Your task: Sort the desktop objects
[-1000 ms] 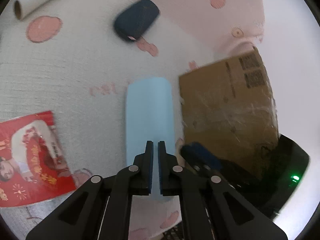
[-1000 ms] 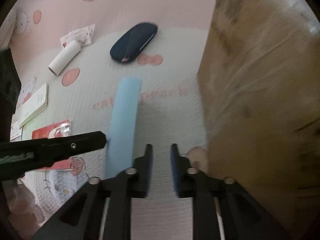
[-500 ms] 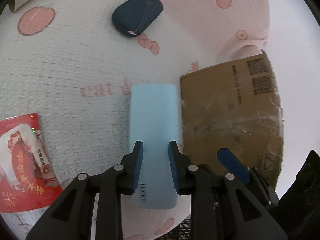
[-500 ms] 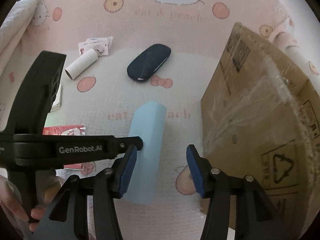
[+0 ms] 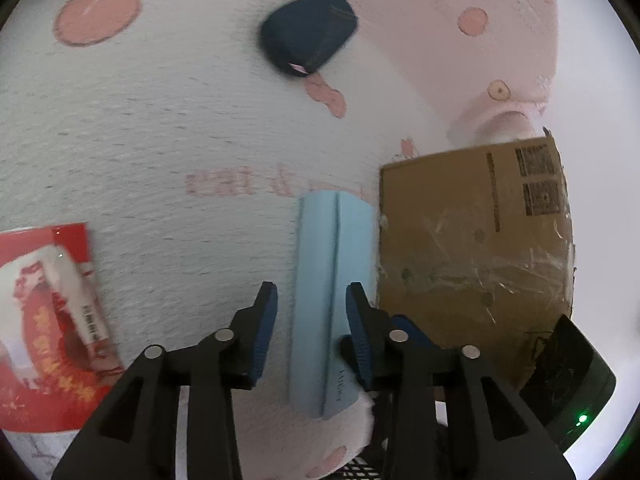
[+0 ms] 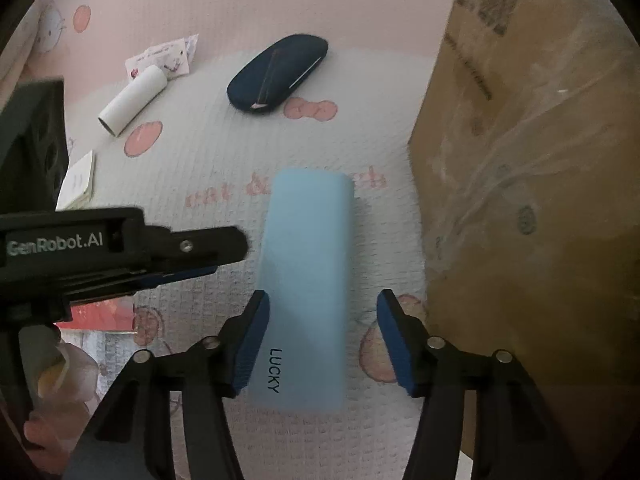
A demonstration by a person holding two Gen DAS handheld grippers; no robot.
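In the left view, the left tongs (image 5: 311,303) are sitting open around one blue case (image 5: 332,280) just beside one box (image 5: 472,256), and in the right view the right tongs (image 6: 322,322) are gaping open over it too, with one dark case (image 6: 278,74), one tube (image 6: 132,100) and one notepad (image 6: 78,180) waiting beyond it, so sorting is barely starting.

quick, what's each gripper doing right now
left gripper: open, holding nothing.
right gripper: open, astride the light blue case, not gripping.

Matt smooth light-blue case (image 6: 306,276); rough woven cloth mat (image 5: 160,128); brown cardboard box (image 5: 472,256) with glossy tape.
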